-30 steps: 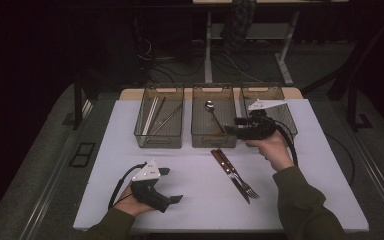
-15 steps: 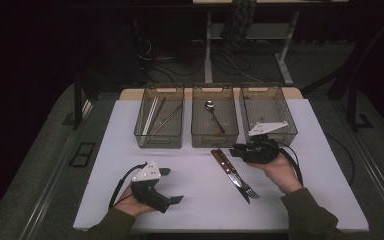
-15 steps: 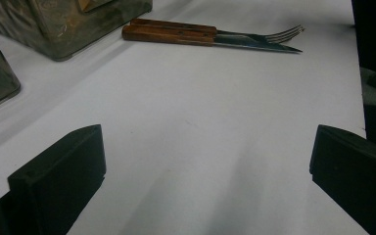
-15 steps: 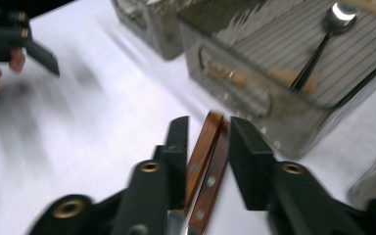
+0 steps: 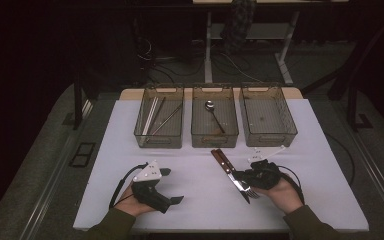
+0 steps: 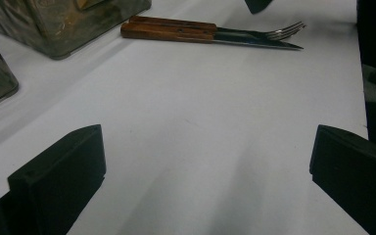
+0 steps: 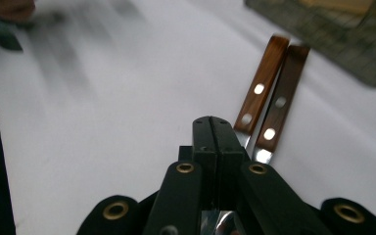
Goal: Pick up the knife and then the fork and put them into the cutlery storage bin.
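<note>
Left claw (image 5: 172, 186) wide open, holding nothing. Right claw (image 7: 217, 139) just closed tight over fork (image 5: 240, 176) and knife (image 5: 232, 175), side by side on white surface (image 5: 200, 200); metal partly hidden. Farther back, three bins: sticks (image 5: 156, 116), spoon (image 5: 213, 114), nothing in right bin (image 5: 268, 116).

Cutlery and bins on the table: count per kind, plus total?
Clear plastic bins: 3
Wooden-handled fork: 1
Wooden-handled knife: 1
Metal spoon: 1
Thin metal sticks, left bin: about 3
Total: about 9
</note>
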A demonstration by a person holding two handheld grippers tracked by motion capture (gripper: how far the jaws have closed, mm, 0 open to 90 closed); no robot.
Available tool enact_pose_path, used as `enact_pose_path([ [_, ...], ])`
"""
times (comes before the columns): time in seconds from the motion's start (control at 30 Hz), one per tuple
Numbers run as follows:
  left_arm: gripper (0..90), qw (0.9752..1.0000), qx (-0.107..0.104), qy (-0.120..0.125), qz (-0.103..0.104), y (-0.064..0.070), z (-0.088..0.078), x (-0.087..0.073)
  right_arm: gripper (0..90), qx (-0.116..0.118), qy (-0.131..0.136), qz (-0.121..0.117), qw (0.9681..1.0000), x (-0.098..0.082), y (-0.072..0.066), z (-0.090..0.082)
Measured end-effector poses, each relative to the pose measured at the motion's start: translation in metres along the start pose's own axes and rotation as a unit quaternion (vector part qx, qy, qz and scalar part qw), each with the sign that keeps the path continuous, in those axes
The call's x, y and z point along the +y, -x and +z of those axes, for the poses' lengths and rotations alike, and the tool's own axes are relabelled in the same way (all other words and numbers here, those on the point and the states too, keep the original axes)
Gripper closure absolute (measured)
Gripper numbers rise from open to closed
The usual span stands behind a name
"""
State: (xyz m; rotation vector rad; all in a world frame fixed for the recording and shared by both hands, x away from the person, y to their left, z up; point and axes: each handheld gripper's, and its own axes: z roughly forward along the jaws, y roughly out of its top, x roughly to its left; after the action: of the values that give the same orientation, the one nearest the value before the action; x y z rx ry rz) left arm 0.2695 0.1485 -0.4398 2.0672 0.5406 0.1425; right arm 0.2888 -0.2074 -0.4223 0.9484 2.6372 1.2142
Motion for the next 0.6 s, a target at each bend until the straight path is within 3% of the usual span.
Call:
enact_pose_path([
  [0.2,0.0,1.0000,0.000,0.000,0.000,0.000,0.000,0.000,89.6,-0.001,-0.032,-0.010,0.9994,-0.011,-0.010,0.007],
  [0.6,0.0,1.0000,-0.001,-0.002,0.001,0.000,0.000,0.000,89.7,-0.019,-0.073,-0.022,0.9969,-0.014,-0.018,0.018],
])
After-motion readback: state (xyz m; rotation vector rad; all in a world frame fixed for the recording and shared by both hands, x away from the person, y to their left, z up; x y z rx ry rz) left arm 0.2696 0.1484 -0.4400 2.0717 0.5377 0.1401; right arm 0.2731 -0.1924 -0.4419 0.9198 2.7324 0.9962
